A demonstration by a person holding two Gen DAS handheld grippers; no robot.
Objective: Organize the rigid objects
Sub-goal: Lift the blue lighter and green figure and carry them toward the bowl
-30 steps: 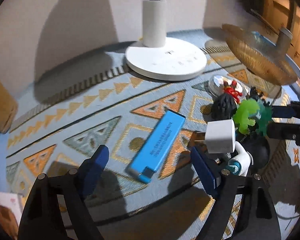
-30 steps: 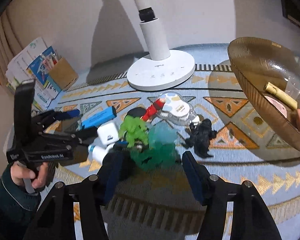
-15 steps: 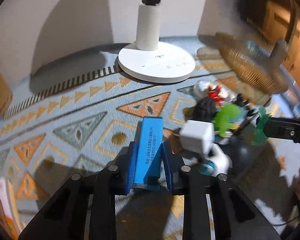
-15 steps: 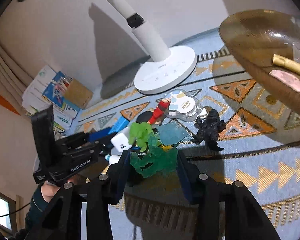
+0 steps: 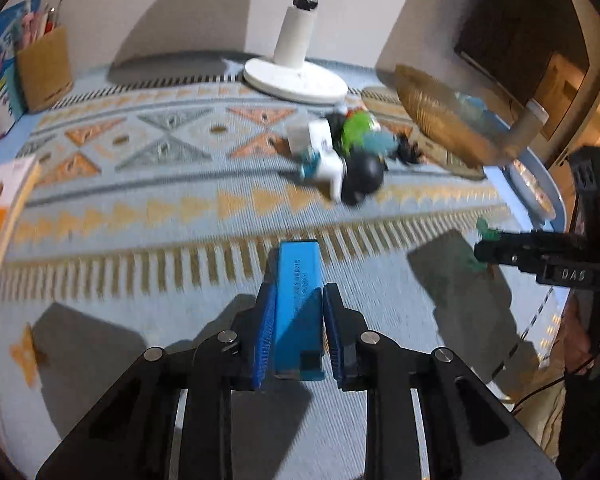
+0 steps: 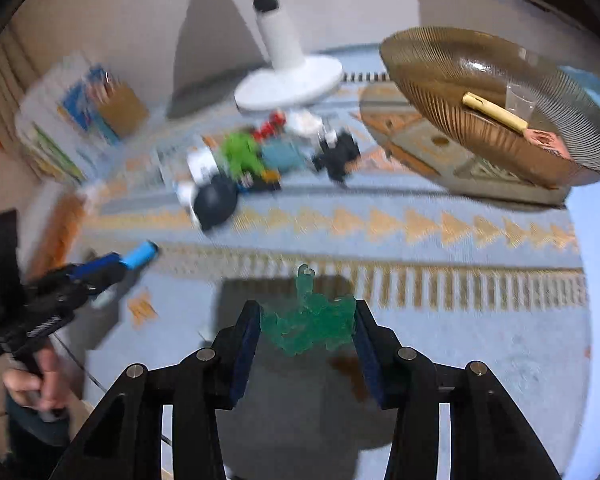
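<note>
My left gripper (image 5: 296,332) is shut on a flat blue box (image 5: 299,304) and holds it above the patterned cloth, well in front of the pile. The box also shows in the right wrist view (image 6: 140,254). My right gripper (image 6: 306,336) is shut on a translucent green toy figure (image 6: 310,320), lifted over the cloth's front border. It shows at the right in the left wrist view (image 5: 486,248). The pile holds a white charger cube (image 5: 314,138), a bright green toy (image 5: 356,126), a black round object (image 5: 364,174) and a black figure (image 6: 338,154).
A white lamp base (image 5: 296,78) stands at the back. A ribbed amber bowl (image 6: 432,68) with a yellow stick and pink items sits at the right. A brown pen holder (image 5: 44,68) and papers stand at the back left.
Both grippers have lifted and pulled back from the pile, the left with the blue box and the right with the green figure. The pile now lies farther away.
</note>
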